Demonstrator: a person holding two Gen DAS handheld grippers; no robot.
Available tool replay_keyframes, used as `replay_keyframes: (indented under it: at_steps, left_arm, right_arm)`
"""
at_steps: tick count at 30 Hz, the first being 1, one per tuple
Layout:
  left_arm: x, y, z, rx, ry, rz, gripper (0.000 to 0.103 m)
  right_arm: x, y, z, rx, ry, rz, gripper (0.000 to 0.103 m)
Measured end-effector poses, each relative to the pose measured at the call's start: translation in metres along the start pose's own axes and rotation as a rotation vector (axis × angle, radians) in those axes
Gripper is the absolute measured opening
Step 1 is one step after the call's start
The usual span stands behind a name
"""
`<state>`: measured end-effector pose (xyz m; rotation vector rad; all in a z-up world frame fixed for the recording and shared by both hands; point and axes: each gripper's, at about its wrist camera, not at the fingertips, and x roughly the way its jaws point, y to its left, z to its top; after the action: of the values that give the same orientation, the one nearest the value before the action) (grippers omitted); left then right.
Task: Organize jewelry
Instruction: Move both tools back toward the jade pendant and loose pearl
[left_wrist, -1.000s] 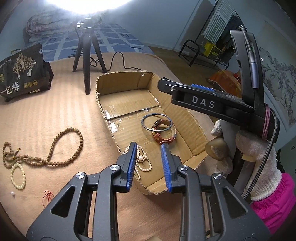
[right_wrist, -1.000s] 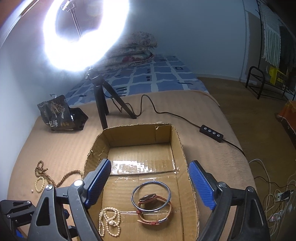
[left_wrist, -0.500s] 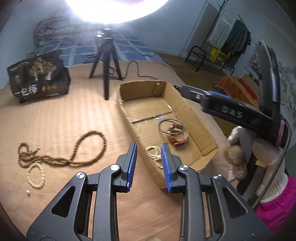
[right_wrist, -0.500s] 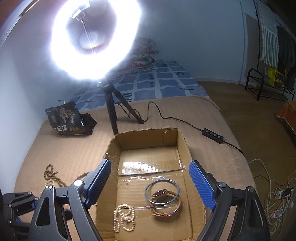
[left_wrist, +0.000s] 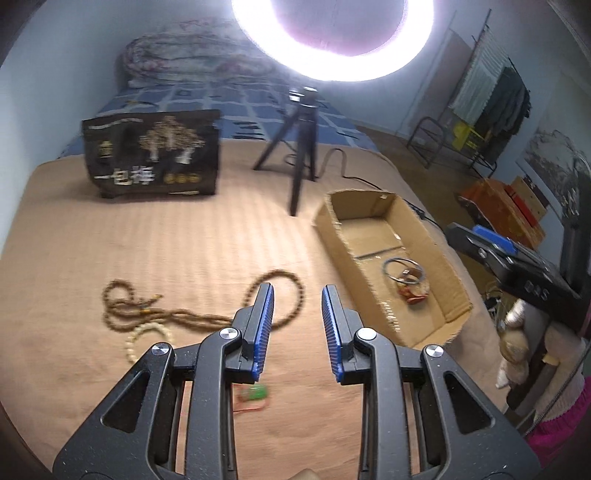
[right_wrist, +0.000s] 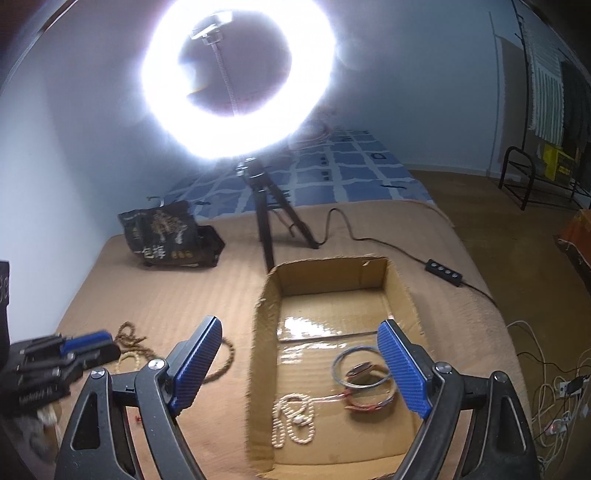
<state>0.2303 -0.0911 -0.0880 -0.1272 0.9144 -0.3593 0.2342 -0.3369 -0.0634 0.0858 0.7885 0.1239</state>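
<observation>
A shallow cardboard box (left_wrist: 436, 254) (right_wrist: 264, 332) lies on the tan bed cover. In it are a white bead strand (right_wrist: 295, 417), a metal bangle (right_wrist: 360, 367) (left_wrist: 402, 267) and a red-brown bracelet (right_wrist: 365, 400) (left_wrist: 412, 293). Left of the box lie a long brown bead necklace (left_wrist: 177, 314) (right_wrist: 127, 334), a small pale bead bracelet (left_wrist: 147, 336) and a green charm on a red cord (left_wrist: 253, 393). My left gripper (left_wrist: 297, 312) is open and empty above the cover, near the necklace's loop. My right gripper (right_wrist: 299, 365) is wide open and empty, above the box's near end.
A ring light on a black tripod (left_wrist: 301, 147) (right_wrist: 264, 218) stands behind the box, its cable and switch (right_wrist: 443, 273) trailing right. A black printed bag (left_wrist: 151, 155) (right_wrist: 166, 234) sits at the back left. The bed edge drops off right of the box.
My left gripper has moved left, away from the box and toward the loose beads, and its jaws have opened wider. The right gripper has drawn back and tilted up a little, still wide open.
</observation>
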Motion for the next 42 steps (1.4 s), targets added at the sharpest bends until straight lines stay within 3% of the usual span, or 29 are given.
replay_keyframes:
  at_steps: [11, 22, 32, 42]
  left_arm:
    - [-0.025, 0.077, -0.014, -0.056, 0.003, 0.117, 0.027]
    - [-0.032, 0.142, -0.037, -0.148, 0.051, 0.176, 0.027]
    - [-0.010, 0.156, -0.070, -0.131, 0.155, 0.166, 0.026]
    - [0.016, 0.147, -0.085, -0.066, 0.226, 0.176, 0.026]
  right_arm:
    - [0.008, 0.076, -0.030, -0.137, 0.070, 0.117, 0.088]
    - [0.036, 0.138, -0.076, -0.256, 0.196, 0.181, 0.088]
    - [0.061, 0.165, -0.110, -0.302, 0.280, 0.191, 0.087]
    - [0.078, 0.176, -0.125, -0.331, 0.320, 0.196, 0.084]
